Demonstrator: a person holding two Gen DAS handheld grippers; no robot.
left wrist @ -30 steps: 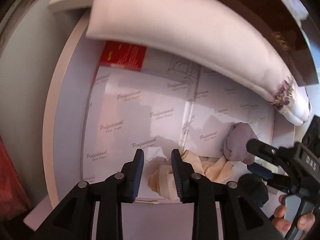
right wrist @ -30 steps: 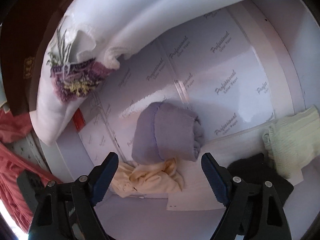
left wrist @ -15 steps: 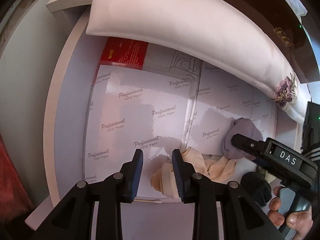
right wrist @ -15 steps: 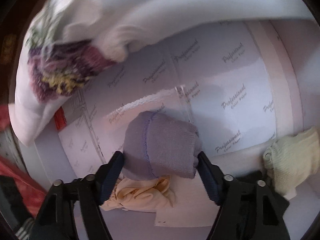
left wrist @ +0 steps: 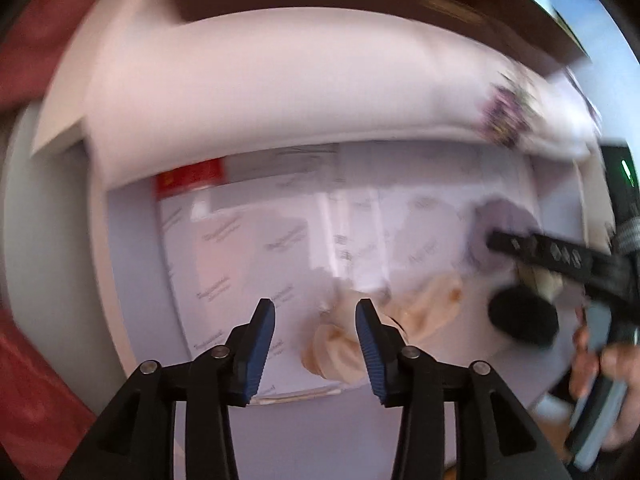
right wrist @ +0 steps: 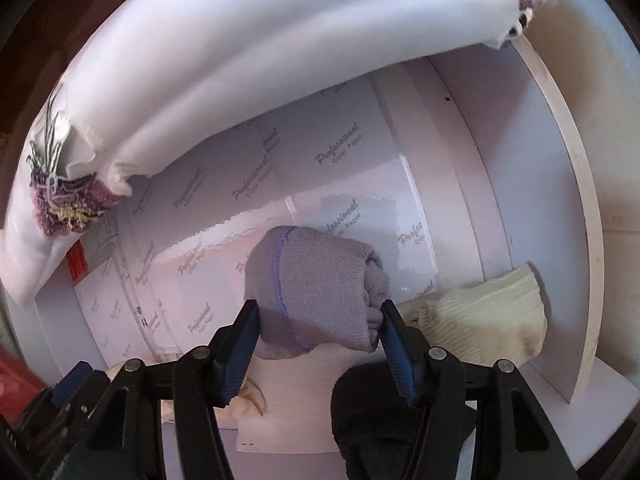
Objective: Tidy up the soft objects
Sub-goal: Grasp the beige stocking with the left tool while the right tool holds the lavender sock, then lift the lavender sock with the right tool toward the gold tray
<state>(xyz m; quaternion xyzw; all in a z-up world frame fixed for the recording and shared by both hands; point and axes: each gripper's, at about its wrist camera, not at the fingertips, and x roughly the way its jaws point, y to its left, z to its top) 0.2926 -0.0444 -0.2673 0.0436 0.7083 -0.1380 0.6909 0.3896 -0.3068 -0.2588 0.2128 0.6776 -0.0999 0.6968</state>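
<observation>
On the paper-lined white surface (right wrist: 460, 168) we log the rolled lilac sock (right wrist: 316, 292) clamped in our right tongs (right wrist: 320, 340), which have just closed, while our left tongs (left wrist: 316, 328) have just parted, empty, beside the peach sock (left wrist: 340, 344).

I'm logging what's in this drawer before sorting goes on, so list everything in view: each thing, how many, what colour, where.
rolled sock: one, lilac, between the right gripper's pads
sock bundle: one, cream, right of the lilac one
dark bundle: one, black, under the right gripper
peach bundle: one, peach, under the left gripper, beside its right pad
pillow: one, white with purple embroidery, along the back
paper sheets: several, white with grey print, lining the drawer floor
red label: one, back left, partly under the pillow
left gripper: black with blue pads, open, jaws have just been opening, nothing clamped
right gripper: black with blue pads, has just closed onto the lilac sock
hand: one, holding the right gripper's handle
</observation>
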